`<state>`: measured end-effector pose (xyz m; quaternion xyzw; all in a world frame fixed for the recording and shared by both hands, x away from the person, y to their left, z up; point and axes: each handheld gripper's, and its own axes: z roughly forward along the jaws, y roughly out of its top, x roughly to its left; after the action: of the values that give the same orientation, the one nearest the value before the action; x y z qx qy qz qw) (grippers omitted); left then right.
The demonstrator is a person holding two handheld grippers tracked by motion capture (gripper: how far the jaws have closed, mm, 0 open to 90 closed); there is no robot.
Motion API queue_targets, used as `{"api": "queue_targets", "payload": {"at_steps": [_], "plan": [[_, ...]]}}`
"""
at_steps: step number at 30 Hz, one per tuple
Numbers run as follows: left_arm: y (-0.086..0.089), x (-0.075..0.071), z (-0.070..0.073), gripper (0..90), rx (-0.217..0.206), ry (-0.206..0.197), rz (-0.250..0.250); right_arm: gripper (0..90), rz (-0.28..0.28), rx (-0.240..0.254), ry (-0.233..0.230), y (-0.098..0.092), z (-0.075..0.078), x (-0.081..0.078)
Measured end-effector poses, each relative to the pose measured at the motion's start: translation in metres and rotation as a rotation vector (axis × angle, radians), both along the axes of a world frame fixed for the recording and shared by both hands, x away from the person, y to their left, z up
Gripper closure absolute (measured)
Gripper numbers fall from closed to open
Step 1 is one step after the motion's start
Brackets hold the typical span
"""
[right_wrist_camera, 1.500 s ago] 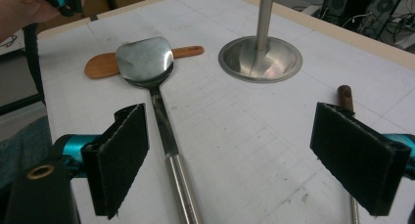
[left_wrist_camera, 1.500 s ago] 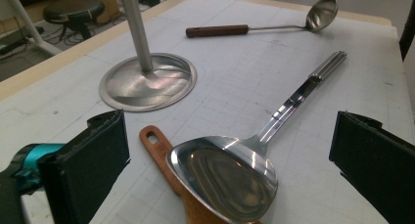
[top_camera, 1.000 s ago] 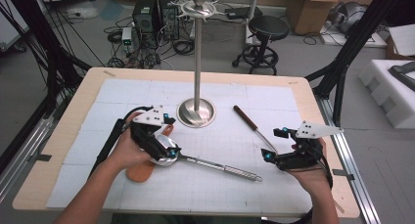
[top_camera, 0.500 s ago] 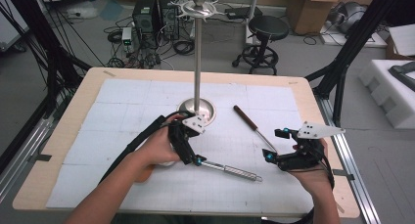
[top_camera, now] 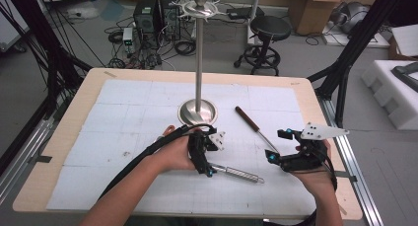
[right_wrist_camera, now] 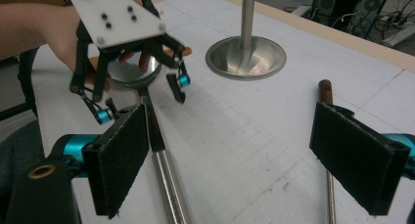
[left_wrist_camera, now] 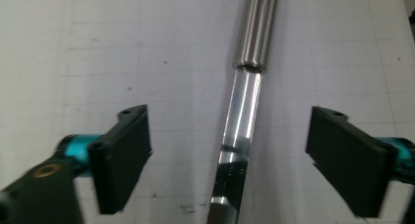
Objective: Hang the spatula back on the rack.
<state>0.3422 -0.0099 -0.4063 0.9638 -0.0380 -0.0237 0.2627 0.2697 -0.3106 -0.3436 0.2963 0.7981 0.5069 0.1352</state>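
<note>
In the lower middle of the high view, the left gripper [top_camera: 209, 168] hangs over a long steel ladle with a tubular metal handle [top_camera: 238, 173], which lies flat on the white gridded mat [top_camera: 128, 117] covering the wooden table [top_camera: 74, 115]. The handle runs off to the right of the frame, while the gripper sits over the bowl end. In the left gripper view the ladle's flat shiny neck [left_wrist_camera: 240, 131] passes up the centre of the frame between the two black pads [left_wrist_camera: 125, 155], with clear mat showing on both sides; the jaws have just been closing but neither pad touches the metal.

At the lower right of the high view the right gripper [top_camera: 272, 159] rests low over the mat with nothing between its widely parted jaws. Its own view shows the pads [right_wrist_camera: 120, 155] standing far apart, the ladle's handle [right_wrist_camera: 166, 185] running between them farther off.

Just above that gripper in the high view lies a second utensil with a dark brown wooden handle [top_camera: 248, 120], slanting from upper left to lower right. A tall polished steel stand with a round base [top_camera: 197, 111] rises in the centre of the table, near the left hand [top_camera: 175, 154].
</note>
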Motion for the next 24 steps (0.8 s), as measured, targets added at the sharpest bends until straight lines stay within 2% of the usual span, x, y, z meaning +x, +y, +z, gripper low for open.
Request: {"api": "queue_targets", "payload": {"at_steps": [1,5,7,10,13,19,21,24], "plan": [[-0.002,0.0,-0.003,28.6,0.025,-0.001,-0.006,13.9,0.0,0.0,0.0,0.0,0.0,0.0],[-0.007,0.001,-0.014,37.1,0.068,0.005,-0.018,13.9,-0.005,-0.003,0.0,0.001,-0.001,0.0],[-0.008,0.0,-0.014,39.8,0.07,-0.002,-0.018,13.9,-0.004,-0.007,0.002,0.001,-0.002,0.001],[-0.011,0.0,-0.012,43.9,0.06,0.014,-0.027,13.9,-0.003,-0.01,0.008,0.001,-0.002,0.002],[-0.016,-0.001,-0.013,46.9,0.065,0.012,-0.036,13.9,-0.002,-0.01,0.008,0.002,-0.003,0.002],[-0.021,-0.004,-0.012,55.2,0.082,-0.023,-0.031,13.9,-0.002,-0.01,0.019,0.004,-0.005,0.004],[-0.023,-0.009,-0.011,57.0,0.1,-0.054,-0.041,13.9,-0.001,-0.017,0.022,0.005,-0.006,0.005],[-0.024,-0.015,-0.01,68.6,0.112,-0.054,-0.062,13.9,0.004,-0.023,0.021,0.006,-0.007,0.006]]}}
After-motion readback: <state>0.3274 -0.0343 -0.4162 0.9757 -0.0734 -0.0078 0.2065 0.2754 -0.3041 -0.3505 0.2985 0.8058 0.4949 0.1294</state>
